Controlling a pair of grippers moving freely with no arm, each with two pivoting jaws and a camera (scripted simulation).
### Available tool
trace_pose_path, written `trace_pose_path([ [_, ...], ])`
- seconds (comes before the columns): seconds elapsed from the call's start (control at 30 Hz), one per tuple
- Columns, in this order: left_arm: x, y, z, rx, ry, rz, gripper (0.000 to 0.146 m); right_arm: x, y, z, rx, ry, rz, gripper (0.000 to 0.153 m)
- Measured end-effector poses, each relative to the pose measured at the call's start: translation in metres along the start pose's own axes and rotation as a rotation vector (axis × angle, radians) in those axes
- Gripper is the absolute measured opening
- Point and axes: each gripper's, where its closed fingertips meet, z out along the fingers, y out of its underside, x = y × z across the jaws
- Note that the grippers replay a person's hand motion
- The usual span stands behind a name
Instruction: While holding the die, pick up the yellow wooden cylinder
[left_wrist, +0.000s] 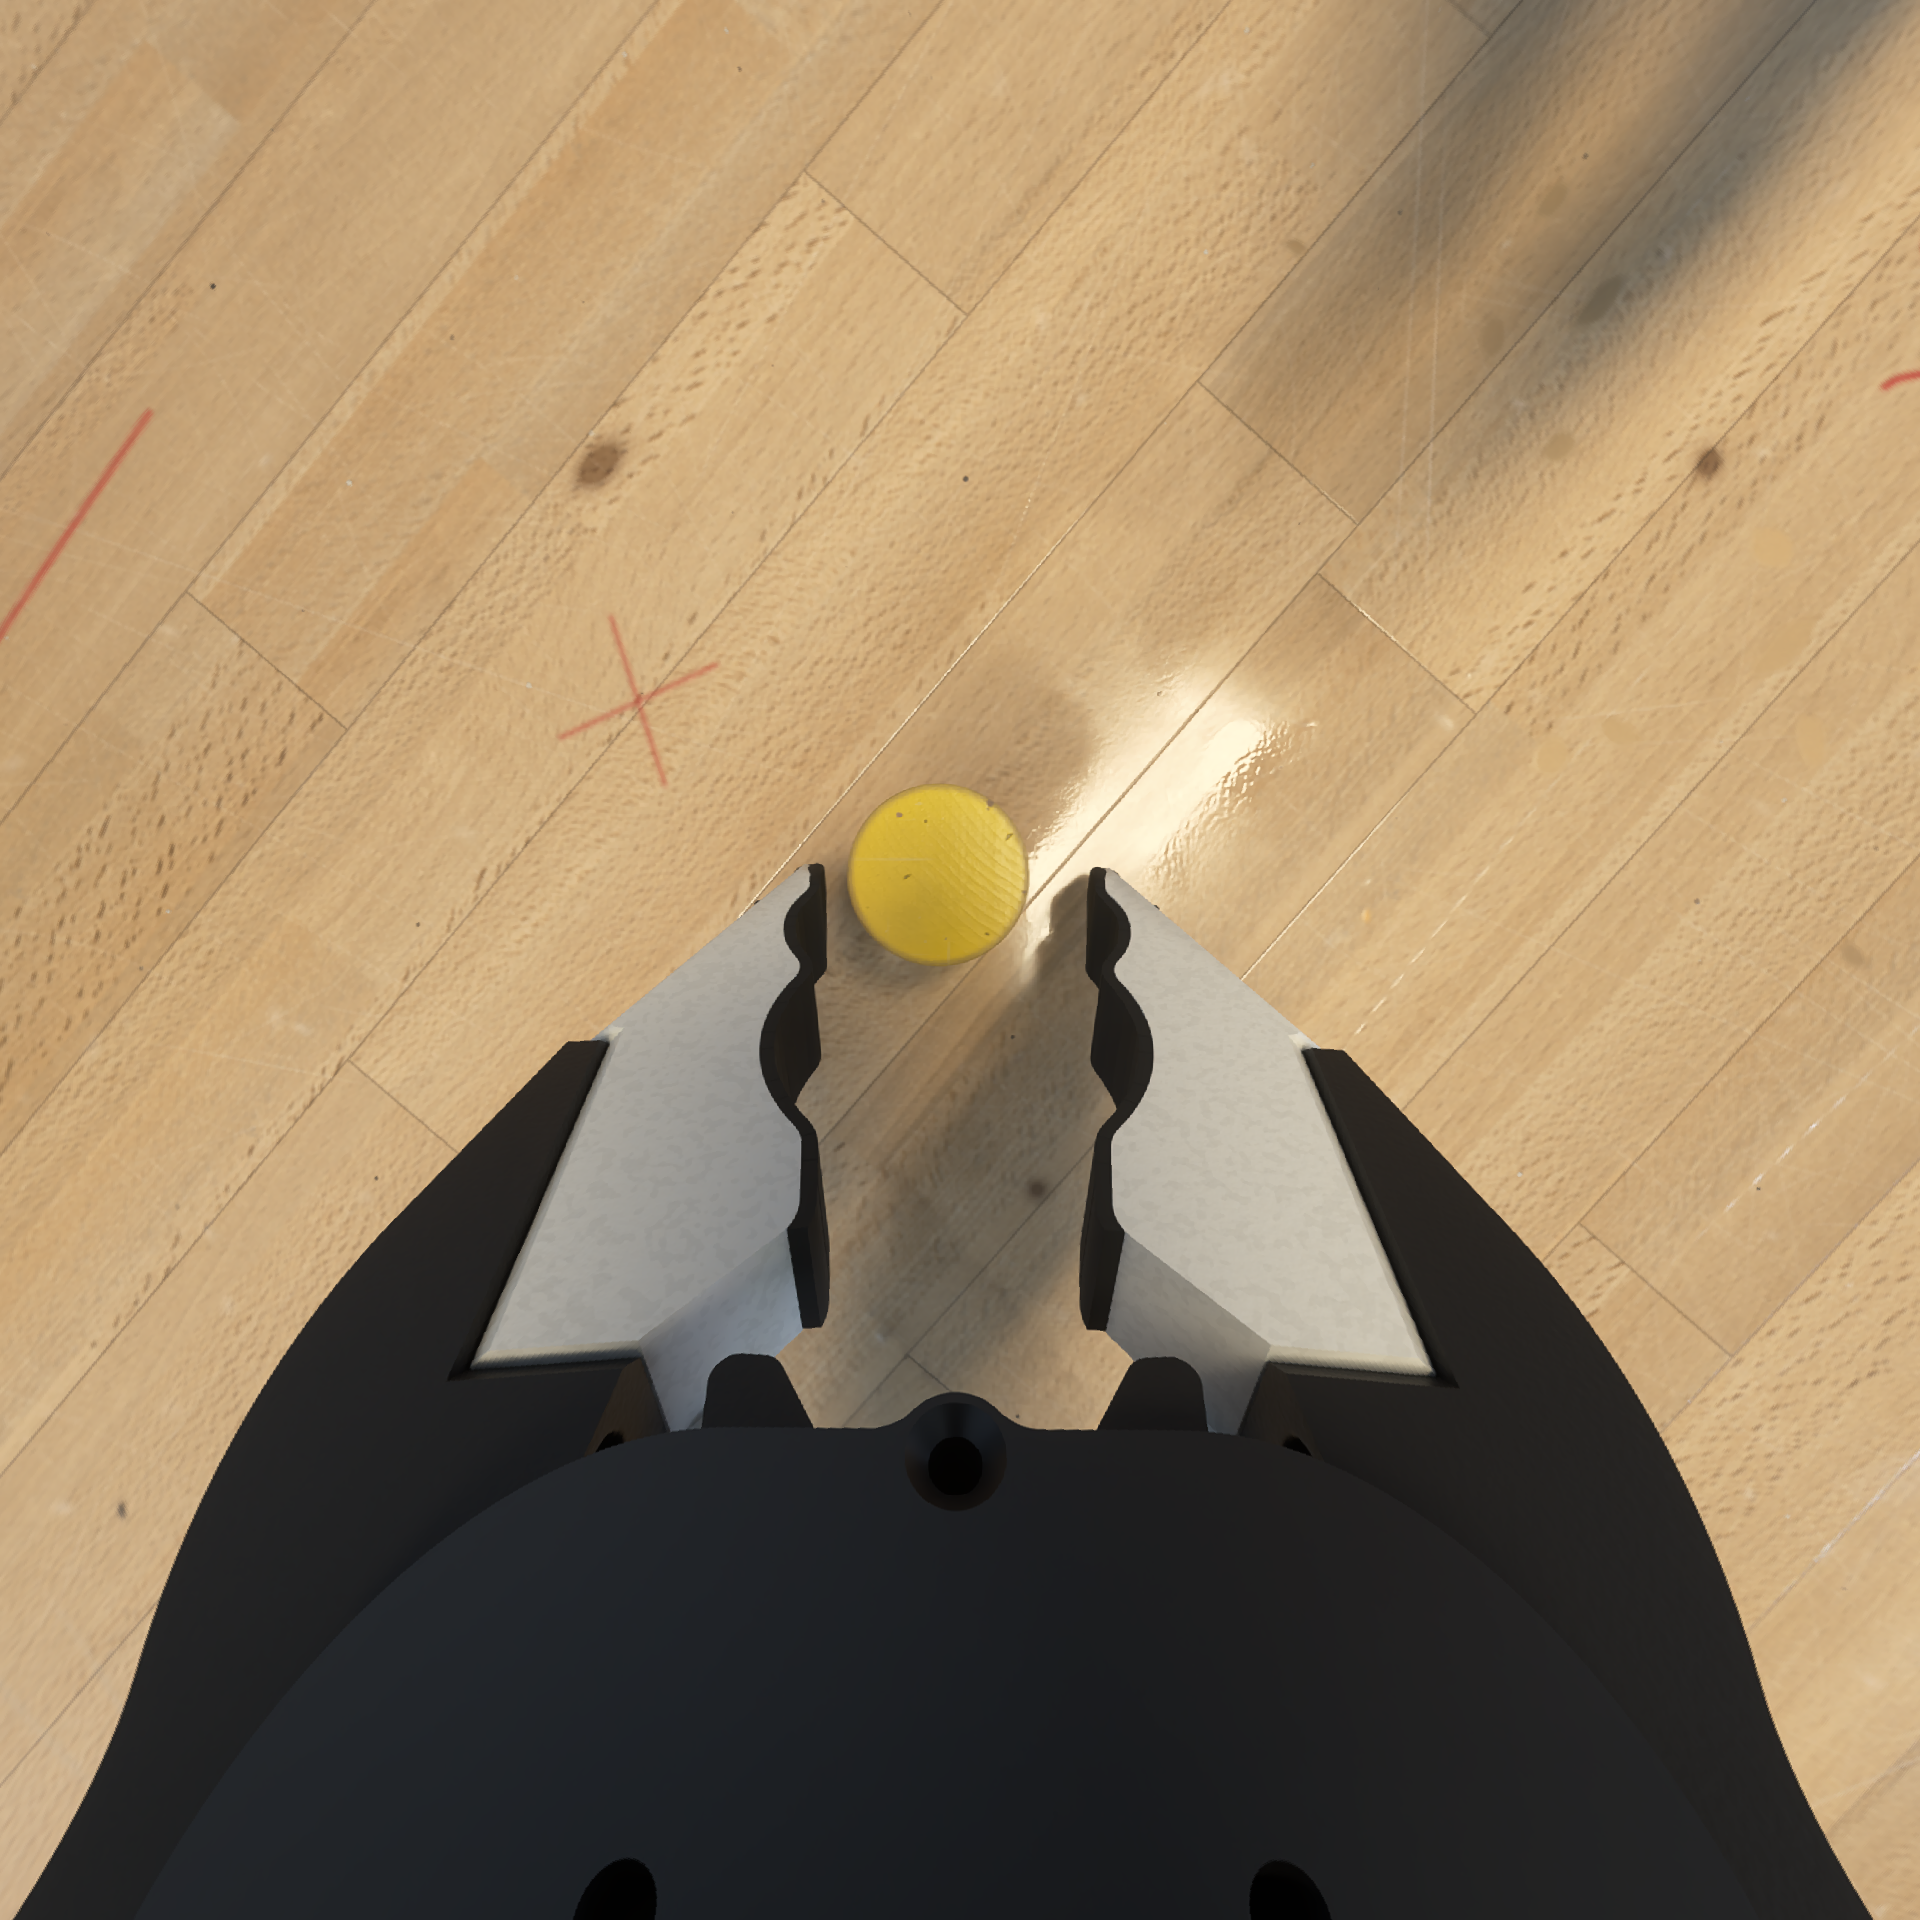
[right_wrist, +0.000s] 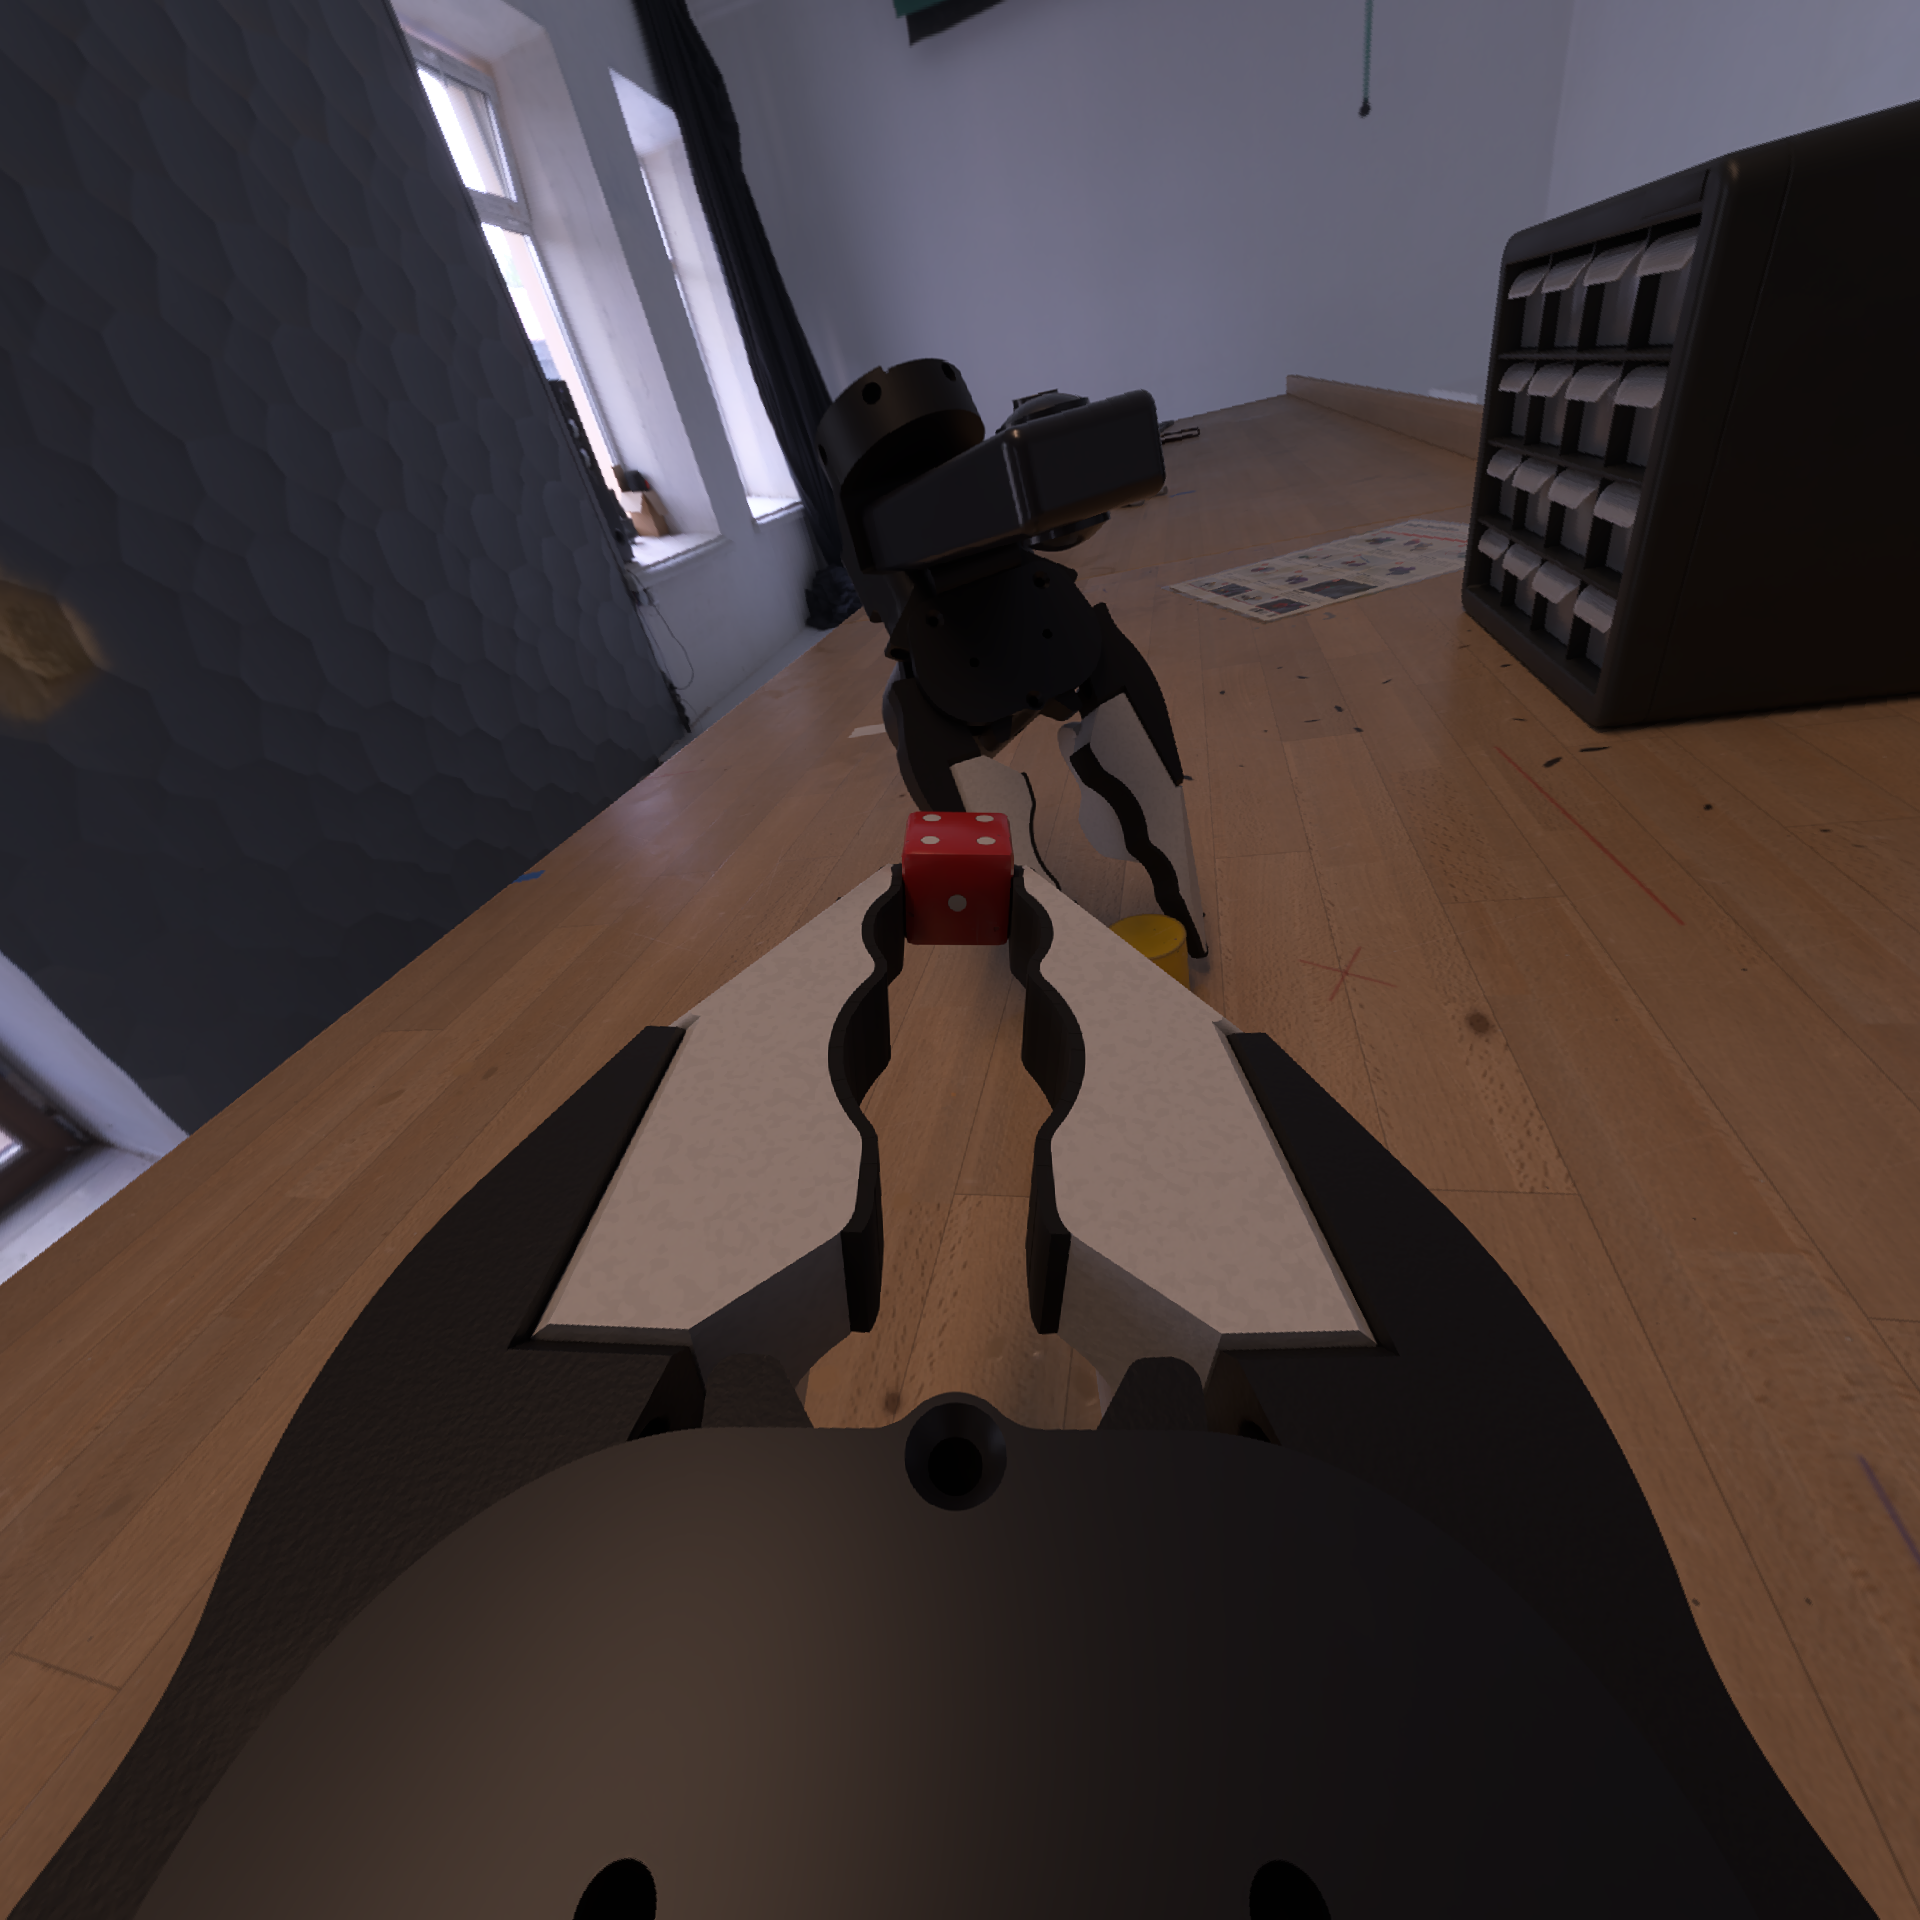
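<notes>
The yellow wooden cylinder (left_wrist: 938, 875) stands upright on the wooden table (left_wrist: 416, 416), seen from above. My left gripper (left_wrist: 954, 891) points straight down over it, open, with a fingertip on each side of the cylinder and a small gap to each. My right gripper (right_wrist: 957, 894) is shut on the red die (right_wrist: 957, 878) with white pips, held at the fingertips above the table. In the right wrist view the left gripper (right_wrist: 1117, 914) shows farther off, fingers down around the cylinder (right_wrist: 1151, 943), which is partly hidden behind my right finger.
Red pen marks, a cross (left_wrist: 639, 698) and a line (left_wrist: 73, 525), lie on the tabletop left of the cylinder. A black drawer cabinet (right_wrist: 1683, 436) stands at the far right of the table (right_wrist: 1558, 1039), with a printed sheet (right_wrist: 1325, 571) beside it. The table edge runs along the left.
</notes>
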Motion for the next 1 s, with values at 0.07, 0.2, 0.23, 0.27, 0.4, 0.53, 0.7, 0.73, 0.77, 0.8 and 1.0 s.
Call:
trace_pose_path([
  [0.07,-0.002,0.000,0.000,0.024,0.009,0.002,0.047,0.000,0.000,0.000,-0.002,0.001,-0.002,0.019],
  [0.2,-0.004,0.000,0.000,0.027,0.004,0.004,0.038,-0.001,-0.001,0.000,0.001,0.001,0.000,0.019],
  [0.23,-0.004,0.000,0.000,0.026,0.002,0.006,0.037,-0.001,-0.001,0.000,0.000,0.001,0.000,0.019],
  [0.27,-0.004,0.000,0.000,0.026,-0.001,0.011,0.037,-0.001,0.000,0.001,-0.002,0.002,-0.001,0.019],
  [0.4,-0.003,-0.001,0.000,0.049,-0.005,0.005,0.033,0.000,0.002,0.000,-0.009,0.009,-0.006,0.019],
  [0.53,0.000,0.000,-0.003,0.056,0.004,0.017,0.033,0.003,0.003,-0.003,-0.010,0.021,-0.005,0.019],
  [0.7,0.011,-0.008,-0.017,0.146,0.063,0.016,0.033,0.006,0.008,-0.006,-0.027,0.034,-0.009,0.019],
  [0.73,0.014,-0.010,-0.022,0.165,0.070,0.013,0.033,0.007,0.008,-0.006,-0.027,0.033,-0.007,0.019],
  [0.77,0.016,-0.012,-0.027,0.185,0.080,0.017,0.033,0.007,0.009,-0.006,-0.027,0.033,-0.006,0.019],
  [0.8,0.020,-0.014,-0.032,0.206,0.092,0.032,0.033,0.008,0.010,-0.005,-0.030,0.033,-0.006,0.019],
  [1.0,0.037,-0.023,-0.057,0.290,0.125,0.115,0.033,0.003,0.014,0.002,-0.057,0.018,-0.017,0.019],
])
